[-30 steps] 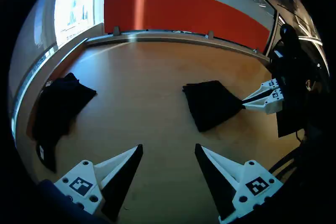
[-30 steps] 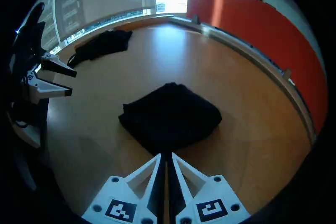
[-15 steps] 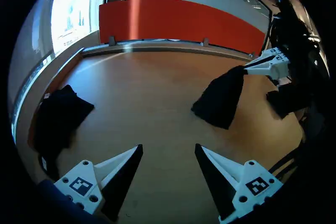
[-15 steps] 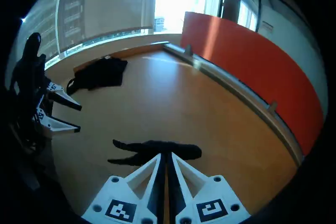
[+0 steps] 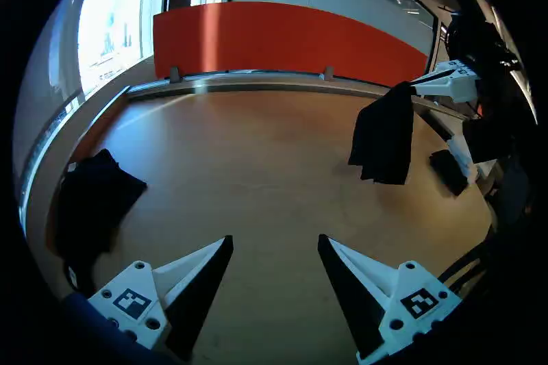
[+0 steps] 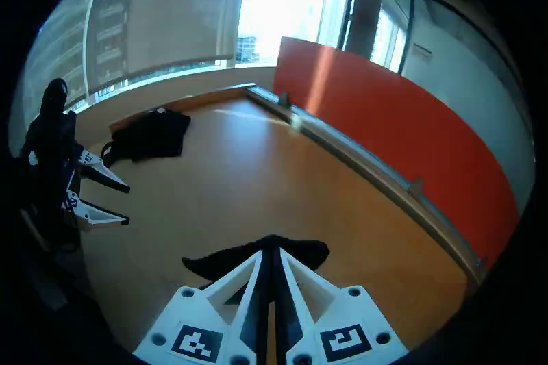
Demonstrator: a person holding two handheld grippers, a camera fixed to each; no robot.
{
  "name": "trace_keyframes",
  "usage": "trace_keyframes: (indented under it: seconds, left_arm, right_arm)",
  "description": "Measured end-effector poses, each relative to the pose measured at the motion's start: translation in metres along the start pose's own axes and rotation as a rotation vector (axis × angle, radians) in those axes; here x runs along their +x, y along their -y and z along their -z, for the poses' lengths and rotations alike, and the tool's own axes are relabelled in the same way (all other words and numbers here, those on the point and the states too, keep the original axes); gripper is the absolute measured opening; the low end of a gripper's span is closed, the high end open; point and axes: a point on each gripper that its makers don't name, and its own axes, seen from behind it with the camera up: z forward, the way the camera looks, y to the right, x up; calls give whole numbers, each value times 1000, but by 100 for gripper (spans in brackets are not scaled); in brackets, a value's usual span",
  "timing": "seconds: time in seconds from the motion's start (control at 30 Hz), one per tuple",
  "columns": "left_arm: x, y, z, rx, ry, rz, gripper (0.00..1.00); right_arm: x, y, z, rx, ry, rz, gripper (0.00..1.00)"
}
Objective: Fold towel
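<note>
My right tool (image 6: 272,253) pinches the towel (image 5: 383,135), which hangs apparently clear of the tabletop (image 5: 240,159); my left tool (image 5: 275,242) hovers, fingers spread.

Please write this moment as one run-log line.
right gripper: shut on towel, hanging above table | left gripper: open, empty | dark cloth: at table edge

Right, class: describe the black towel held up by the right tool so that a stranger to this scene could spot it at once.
Find the broad wooden table backed by the long orange partition. In the left gripper view, look toward its right side, where the right tool pinches the black towel by its top. Unlike the dark cloth heap lying by the window, it hangs down.
</note>
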Motion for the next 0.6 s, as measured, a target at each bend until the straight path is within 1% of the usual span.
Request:
trace_keyframes:
  seconds: [0.1, 0.27, 0.6]
  left_arm:
    - [2, -4, -2, -6, 0, -4, 92]
    - [4, -12, -6, -17, 5, -9, 92]
    - [7, -28, -14, -27, 12, -24, 92]
  right_arm:
    - [-4, -13, 10, -18, -4, -19, 3]
    - [-14, -37, 27, -53, 3, -31, 3]
    - [-48, -93, 62, -124, 46, -45, 3]
